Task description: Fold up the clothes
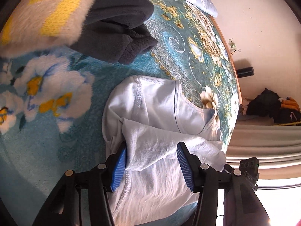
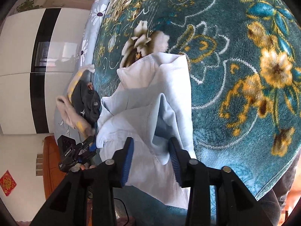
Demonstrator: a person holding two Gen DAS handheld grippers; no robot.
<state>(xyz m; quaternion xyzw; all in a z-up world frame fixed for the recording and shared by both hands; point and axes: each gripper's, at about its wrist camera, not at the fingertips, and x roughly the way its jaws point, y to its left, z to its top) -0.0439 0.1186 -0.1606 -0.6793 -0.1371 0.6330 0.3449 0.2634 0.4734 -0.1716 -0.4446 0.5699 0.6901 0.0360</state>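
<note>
Shirt (image 1: pixel 160 113) hem hidden behind open left tongs (image 1: pixel 151 150).

Teal floral blanket (image 2: pixel 235 98), white wall (image 1: pixel 263 28), glossy wardrobe (image 2: pixel 22 56), red paper ornament (image 2: pixel 7 182)

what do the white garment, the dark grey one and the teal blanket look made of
White garment: thin matte knit, probably cotton jersey, going by its fine wrinkles and overlocked seams.
Dark grey garment: seems fleece, with a fuzzy matte nap and thick soft folds.
Teal blanket: plush pile, likely synthetic, with visible short fibres and a slightly shiny floral print.
</note>
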